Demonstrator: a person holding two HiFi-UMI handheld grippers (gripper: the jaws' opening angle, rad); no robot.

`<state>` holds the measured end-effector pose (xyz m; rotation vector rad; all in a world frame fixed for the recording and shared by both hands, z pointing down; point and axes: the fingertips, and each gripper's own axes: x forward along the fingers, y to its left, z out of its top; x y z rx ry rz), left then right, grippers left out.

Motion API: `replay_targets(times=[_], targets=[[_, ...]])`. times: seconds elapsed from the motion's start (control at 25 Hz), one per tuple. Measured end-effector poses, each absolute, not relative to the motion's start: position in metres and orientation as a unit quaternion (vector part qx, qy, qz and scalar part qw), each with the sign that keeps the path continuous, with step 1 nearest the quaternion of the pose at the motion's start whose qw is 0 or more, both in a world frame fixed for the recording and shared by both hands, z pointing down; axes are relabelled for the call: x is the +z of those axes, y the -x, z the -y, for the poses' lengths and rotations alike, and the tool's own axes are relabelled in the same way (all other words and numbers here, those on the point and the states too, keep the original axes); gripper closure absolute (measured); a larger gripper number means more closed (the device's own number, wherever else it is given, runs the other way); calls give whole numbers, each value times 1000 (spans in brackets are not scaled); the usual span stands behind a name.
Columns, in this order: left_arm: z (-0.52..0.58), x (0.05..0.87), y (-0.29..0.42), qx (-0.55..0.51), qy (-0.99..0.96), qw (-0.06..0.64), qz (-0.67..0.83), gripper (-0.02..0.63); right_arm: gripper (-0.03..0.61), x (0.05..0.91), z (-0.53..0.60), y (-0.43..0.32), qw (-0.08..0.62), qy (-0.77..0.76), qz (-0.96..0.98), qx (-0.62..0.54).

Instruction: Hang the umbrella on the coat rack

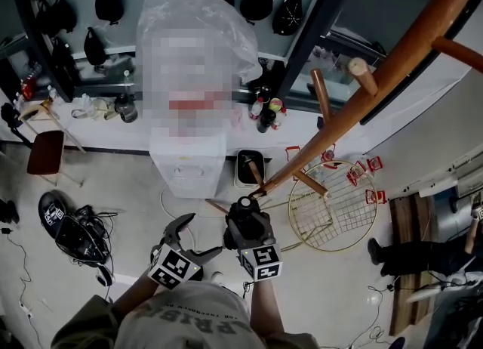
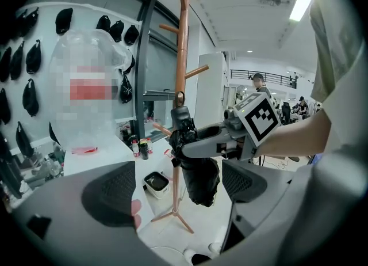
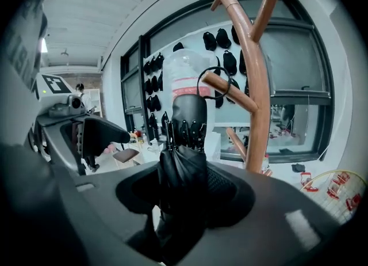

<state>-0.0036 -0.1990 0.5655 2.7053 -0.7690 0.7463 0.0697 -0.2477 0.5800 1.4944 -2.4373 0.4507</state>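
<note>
The wooden coat rack [image 1: 392, 60] slants down from the top right to its feet near the middle of the head view. My right gripper [image 1: 245, 220] is shut on a folded black umbrella [image 1: 243, 205] and holds it upright just in front of the rack. In the right gripper view the umbrella [image 3: 183, 161] fills the gap between the jaws. Its thin wrist loop [image 3: 214, 83] shows around the tip of a lower peg [image 3: 233, 95] of the rack [image 3: 259, 86]. My left gripper [image 1: 196, 239] stands open and empty to the left. From there I see the umbrella [image 2: 201, 181] against the rack's trunk [image 2: 182, 57].
A white cabinet [image 1: 189, 170] and a small bin [image 1: 247, 168] stand behind the rack's feet. A round gold wire basket [image 1: 336, 204] lies to the right, black gear and cables [image 1: 72, 230] to the left. A person's legs [image 1: 407, 255] show at the right edge.
</note>
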Motion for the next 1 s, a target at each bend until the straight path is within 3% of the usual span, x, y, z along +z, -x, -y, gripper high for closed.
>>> replay_targets(times=[0.72, 1.0], targets=[[204, 568, 8, 259, -920, 120, 269, 152, 381, 605, 283, -108, 134, -561, 795, 187], [204, 569, 9, 262, -919, 119, 270, 152, 376, 637, 285, -115, 108, -560, 791, 222]])
